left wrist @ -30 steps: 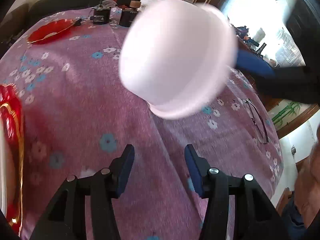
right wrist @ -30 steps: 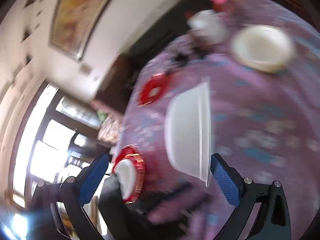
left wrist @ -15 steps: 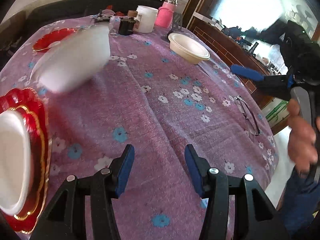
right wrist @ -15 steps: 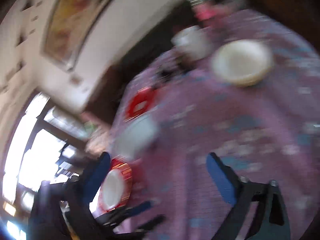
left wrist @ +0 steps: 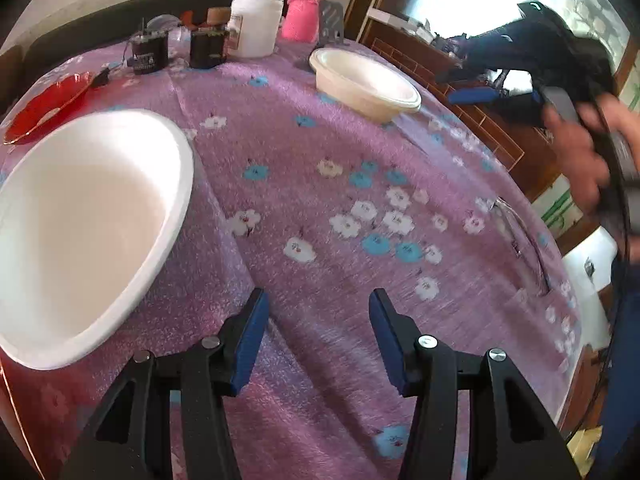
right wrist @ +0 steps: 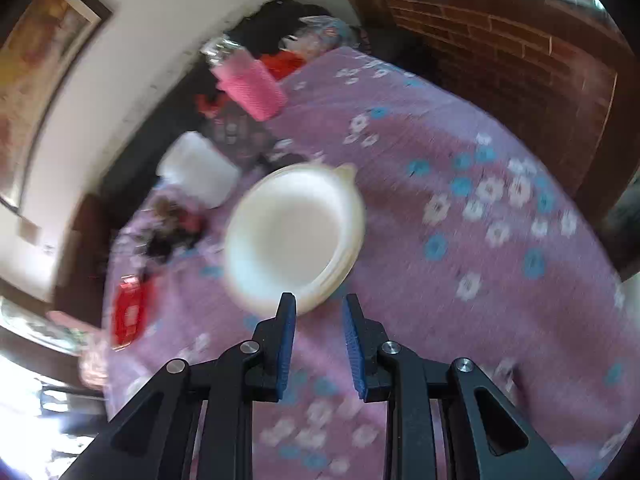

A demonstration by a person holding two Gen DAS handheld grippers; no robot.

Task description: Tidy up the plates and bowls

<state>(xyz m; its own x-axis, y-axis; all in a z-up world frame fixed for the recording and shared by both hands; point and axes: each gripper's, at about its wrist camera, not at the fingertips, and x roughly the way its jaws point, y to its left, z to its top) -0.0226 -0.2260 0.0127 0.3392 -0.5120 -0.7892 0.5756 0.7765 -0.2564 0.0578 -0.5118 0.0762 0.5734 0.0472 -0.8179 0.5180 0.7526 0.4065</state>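
Left gripper (left wrist: 316,328) jaws part open, nothing between them, only the purple flowered cloth (left wrist: 320,208) of the surface under the gap. Right gripper (right wrist: 318,332) jaws closing, gap narrow, empty; pads do not touch anything.

Left of the left jaws, close: big white bowl (left wrist: 84,224), empty, tilted toward the camera, sitting on a red gold-edged plate (left wrist: 12,392) of which only an edge shows at the frame's left border. Far ahead and to the right of the left jaws: cream bowl (left wrist: 366,80), upright on the cloth, looks empty. Far ahead-left: second red plate (left wrist: 44,106), flat on the cloth, apart from the others.

Right wrist view, blurred: the cream bowl (right wrist: 296,236) lies just ahead of the right jaws, near rim close to the left jaw tip, not between the jaws; it looks like several nested bowls, cannot tell for sure. The big white bowl is outside this view. A red plate (right wrist: 130,314) shows off to the left.

Only the left view shows the person's hand (left wrist: 580,152) holding the right gripper (left wrist: 484,94), off the surface's right edge.

Back edge clutter: white tub (left wrist: 256,26), pink-covered bottle (left wrist: 306,12), two dark jars (left wrist: 208,46). Thin-framed glasses (left wrist: 524,248) lie on the cloth right of the left jaws. Nothing blocks either jaw's path to the cream bowl.
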